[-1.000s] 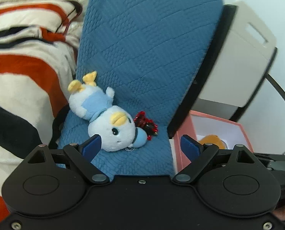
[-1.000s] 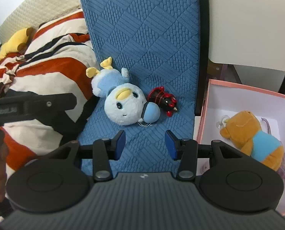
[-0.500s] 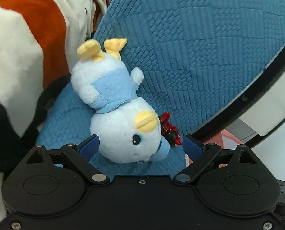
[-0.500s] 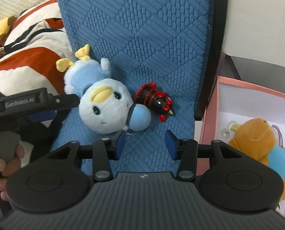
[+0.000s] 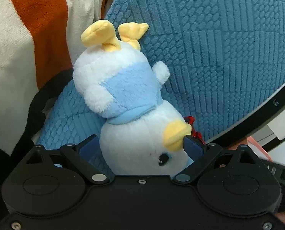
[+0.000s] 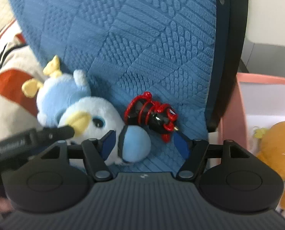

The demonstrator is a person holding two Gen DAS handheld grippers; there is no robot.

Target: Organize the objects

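Note:
A white and light-blue penguin plush [image 5: 127, 103] with yellow feet and beak lies head-down on the blue quilted chair [image 5: 219, 48]. My left gripper [image 5: 141, 146] is open with its blue pads on either side of the plush's head. In the right wrist view the plush [image 6: 65, 103] lies left of a black and red toy [image 6: 152, 115]. My right gripper [image 6: 145, 143] is open, its pads around the plush's round blue wing [image 6: 135, 143], just below the black and red toy. The left gripper's finger [image 6: 46, 134] reaches the plush's beak.
A pink-walled box [image 6: 234, 115] stands right of the chair and holds an orange bear plush [image 6: 276, 149]. An orange, white and black striped blanket [image 5: 23, 38] lies left of the chair. A white cabinet [image 6: 272, 9] stands behind it.
Both grippers have moved in closer. The left one now has the penguin's head between its pads. The right one has opened wider and come up to the blue wing and the black and red toy.

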